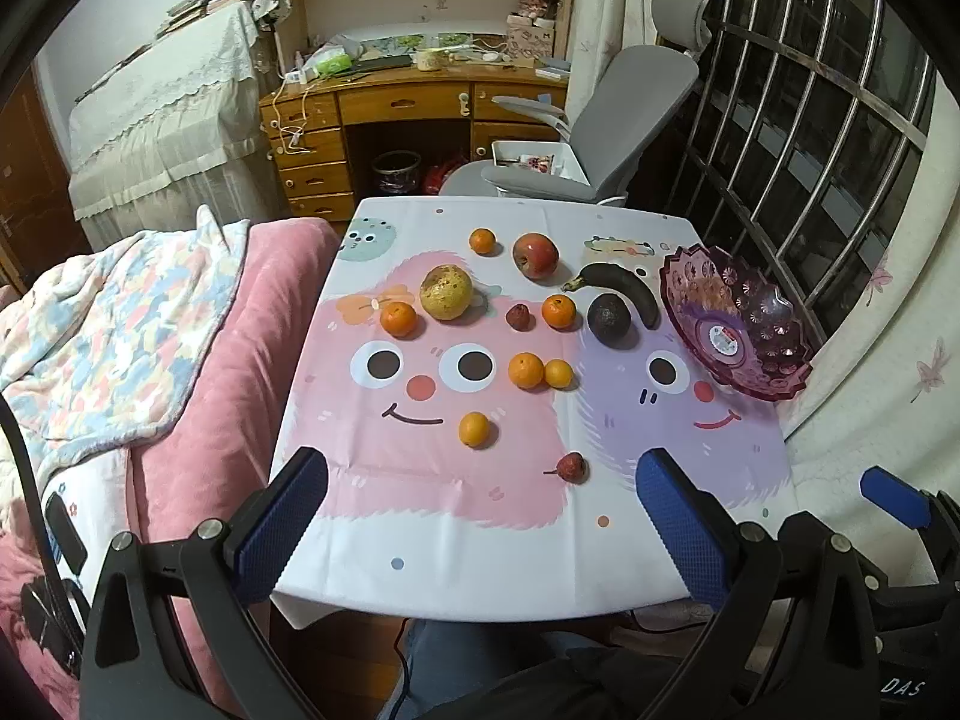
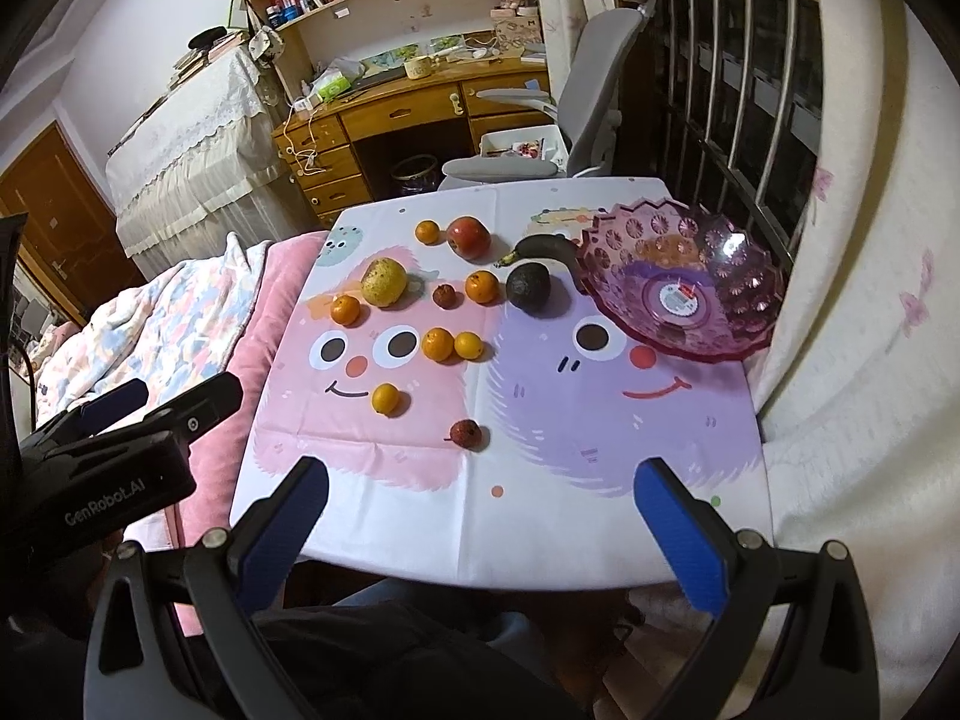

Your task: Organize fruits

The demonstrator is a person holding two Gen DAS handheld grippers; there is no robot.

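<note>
Loose fruit lies on the cartoon tablecloth: several small oranges (image 1: 474,429) (image 2: 384,399), a yellow pear (image 1: 445,292) (image 2: 383,281), a red apple (image 1: 534,254) (image 2: 467,236), a dark avocado (image 1: 608,317) (image 2: 528,287), a blackened banana (image 1: 621,284) and two small red fruits (image 1: 573,467) (image 2: 465,433). An empty purple glass bowl (image 1: 774,384) (image 2: 744,348) stands at the table's right side. My left gripper (image 1: 480,480) hovers open above the near edge. My right gripper (image 2: 480,483) is also open there, holding nothing.
A pink quilt and patterned blanket (image 1: 120,324) lie on the bed left of the table (image 1: 468,552). A grey office chair (image 1: 624,114) and wooden desk (image 1: 408,102) stand behind it. Barred window (image 1: 810,102) and curtain on the right. A person's legs are under the near edge.
</note>
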